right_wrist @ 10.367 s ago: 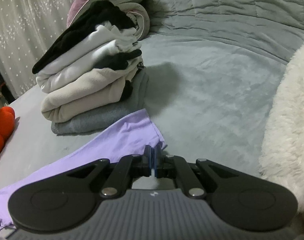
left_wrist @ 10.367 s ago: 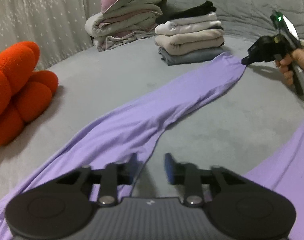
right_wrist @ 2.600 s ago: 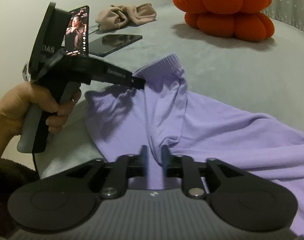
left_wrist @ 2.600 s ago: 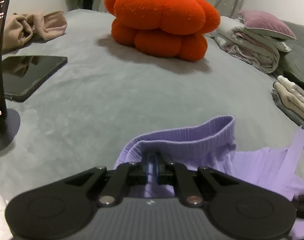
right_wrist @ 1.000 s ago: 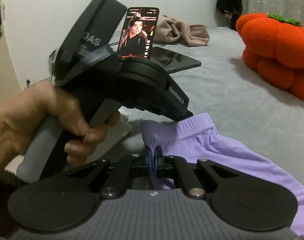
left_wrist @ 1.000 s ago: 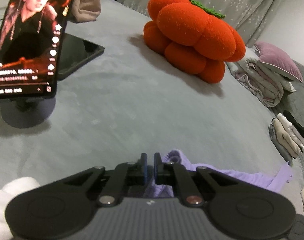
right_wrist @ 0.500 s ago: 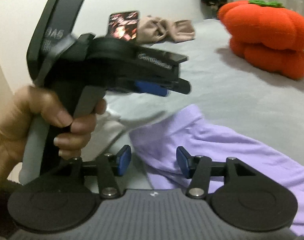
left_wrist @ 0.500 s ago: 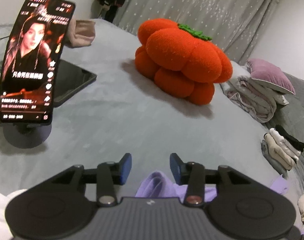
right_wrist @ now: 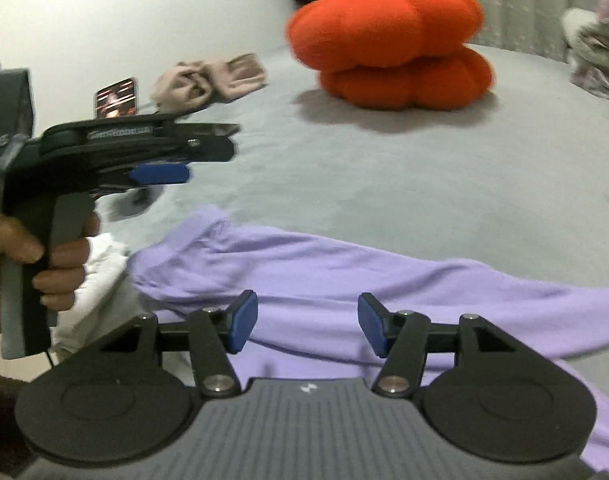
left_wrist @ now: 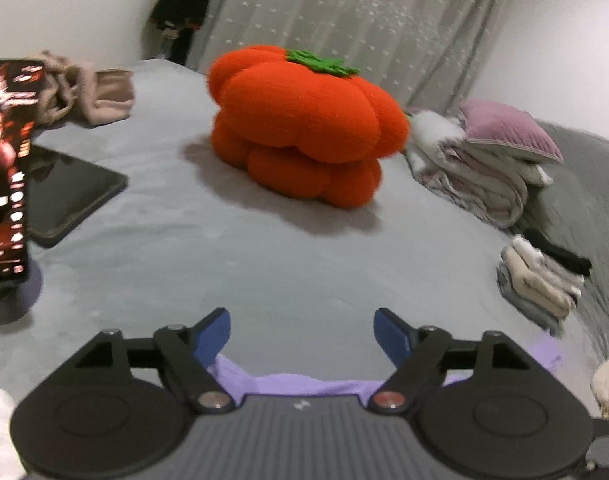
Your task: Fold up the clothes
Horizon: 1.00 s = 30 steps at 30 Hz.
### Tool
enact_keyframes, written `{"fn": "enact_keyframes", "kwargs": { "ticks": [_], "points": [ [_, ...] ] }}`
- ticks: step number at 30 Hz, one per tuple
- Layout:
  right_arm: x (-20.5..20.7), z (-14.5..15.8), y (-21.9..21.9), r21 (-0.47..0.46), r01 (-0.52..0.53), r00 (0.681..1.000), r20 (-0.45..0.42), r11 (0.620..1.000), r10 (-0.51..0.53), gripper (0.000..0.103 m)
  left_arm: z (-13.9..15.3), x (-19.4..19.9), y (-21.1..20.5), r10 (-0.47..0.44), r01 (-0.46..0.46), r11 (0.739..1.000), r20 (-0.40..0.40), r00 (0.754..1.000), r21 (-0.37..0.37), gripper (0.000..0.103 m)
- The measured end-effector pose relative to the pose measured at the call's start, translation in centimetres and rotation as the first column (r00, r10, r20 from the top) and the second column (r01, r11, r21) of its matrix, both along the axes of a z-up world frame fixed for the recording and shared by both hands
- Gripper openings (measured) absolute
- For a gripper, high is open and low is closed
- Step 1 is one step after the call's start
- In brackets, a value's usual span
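A lilac garment [right_wrist: 344, 272] lies spread on the grey bed, its ribbed hem at the left end. My right gripper [right_wrist: 307, 326] is open and empty, hovering just above the cloth. My left gripper [left_wrist: 302, 334] is open and empty above the bed; a strip of the lilac garment [left_wrist: 288, 380] shows under its base. In the right wrist view the left gripper [right_wrist: 160, 174] is held up in a hand to the left, above the garment's hem and clear of it.
An orange pumpkin cushion [left_wrist: 304, 128] sits mid-bed. A phone on a stand [left_wrist: 4, 168] and a dark tablet [left_wrist: 68, 196] are at the left. A beige cloth [left_wrist: 84, 92] lies behind. Folded clothes stacks [left_wrist: 536, 280] and bedding [left_wrist: 488, 164] stand at the right.
Both grippers opened and let go of the lilac garment's hem end, then lifted away from it. The garment now lies flat on the bed.
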State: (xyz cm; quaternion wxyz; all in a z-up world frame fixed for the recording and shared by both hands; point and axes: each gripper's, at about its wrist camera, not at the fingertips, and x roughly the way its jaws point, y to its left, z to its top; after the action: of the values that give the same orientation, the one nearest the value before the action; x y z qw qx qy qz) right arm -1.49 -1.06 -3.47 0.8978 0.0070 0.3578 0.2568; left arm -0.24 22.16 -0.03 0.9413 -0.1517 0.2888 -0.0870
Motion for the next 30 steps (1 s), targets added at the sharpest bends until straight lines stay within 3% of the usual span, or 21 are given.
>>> {"fn": "enact_keyframes", "kwargs": {
  "ticks": [6,22,30],
  "points": [
    [0.3,-0.3,-4.6,0.017,0.084,0.996,-0.043,0.996,-0.084,0.061,-0.1,0.4,-3.8,-0.073,0.077,0.992,-0.038,0.997,0.105,0.083],
    [1.9,-1.7,-13.8,0.055,0.292,0.954,-0.082,0.955,-0.287,0.061,-1.9,1.7,-11.7,-0.227,0.242,0.949,-0.097,0.969,0.203,0.081],
    [2.8,-2.1,-17.5,0.069,0.389,0.915,-0.144,0.919,-0.377,0.061,-3.0,1.6,-15.8,-0.310,0.318,0.913,-0.070,0.948,0.257,0.063]
  ]
}}
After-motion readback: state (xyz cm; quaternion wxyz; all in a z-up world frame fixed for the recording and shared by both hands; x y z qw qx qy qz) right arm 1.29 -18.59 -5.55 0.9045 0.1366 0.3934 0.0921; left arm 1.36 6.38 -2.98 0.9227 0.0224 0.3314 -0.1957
